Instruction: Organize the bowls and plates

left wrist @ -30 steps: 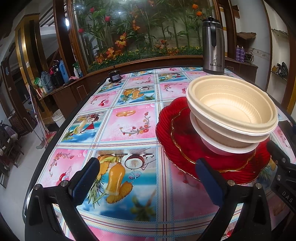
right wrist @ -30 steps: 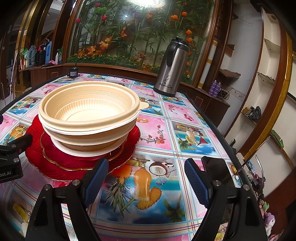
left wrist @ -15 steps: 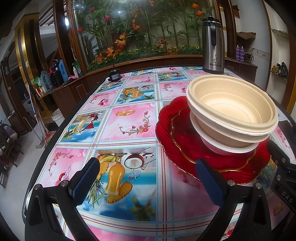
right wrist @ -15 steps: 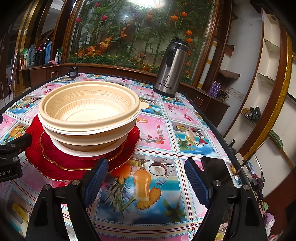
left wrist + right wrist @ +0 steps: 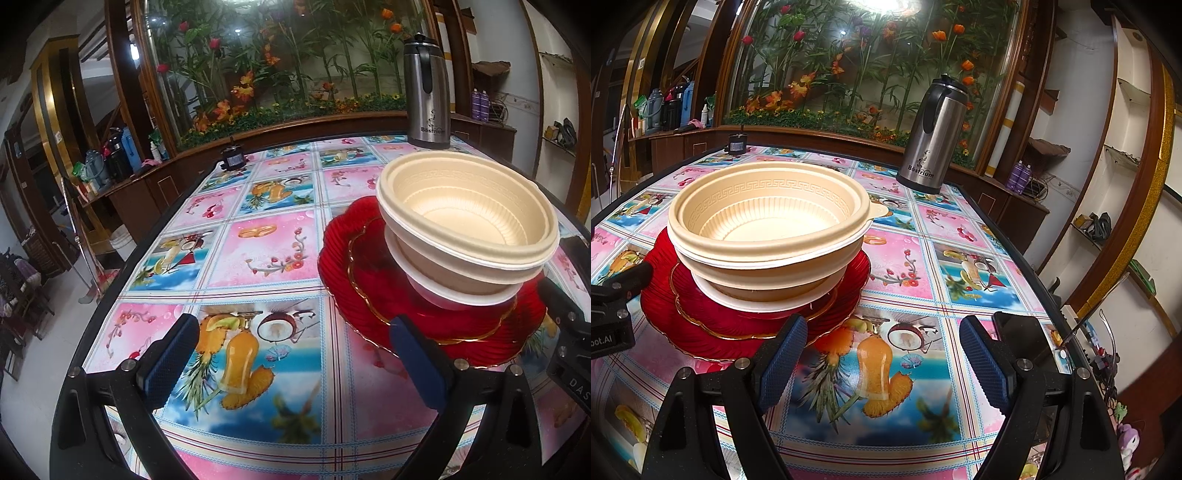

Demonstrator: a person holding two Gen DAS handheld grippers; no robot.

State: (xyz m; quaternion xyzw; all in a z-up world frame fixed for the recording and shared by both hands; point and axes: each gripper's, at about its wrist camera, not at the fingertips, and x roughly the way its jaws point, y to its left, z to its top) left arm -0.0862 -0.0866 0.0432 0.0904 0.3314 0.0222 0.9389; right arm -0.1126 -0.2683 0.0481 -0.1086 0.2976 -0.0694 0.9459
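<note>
Between my two tools, on the patterned worktop (image 5: 266,254), stands the stack I am tending: cream bowls (image 5: 469,218) nested one in another, resting on red plates (image 5: 347,280) with a gold scalloped line. Seen along my left hand-held gripper (image 5: 291,360), the stack lies at about one o'clock, its near plate rim just behind my right-side finger; seen along my right hand-held gripper (image 5: 882,358), the same bowls (image 5: 768,218) and plates (image 5: 701,332) lie at about eleven o'clock, the plate edge just beside my left-side finger. Both tools are released, jaws spread wide with nothing between them, and neither touches the stack. The stack is round, so it has no long axis to line up with; the only feature that breaks the circle is a small tab on the top bowl's rim, pointing toward three o'clock in the right view. I judge the two about equally near, each needing only a short turn inward to reach the stack, which looks already gathered. Farther off, a steel thermos jug (image 5: 934,140) stands at the worktop's far edge, well apart.
</note>
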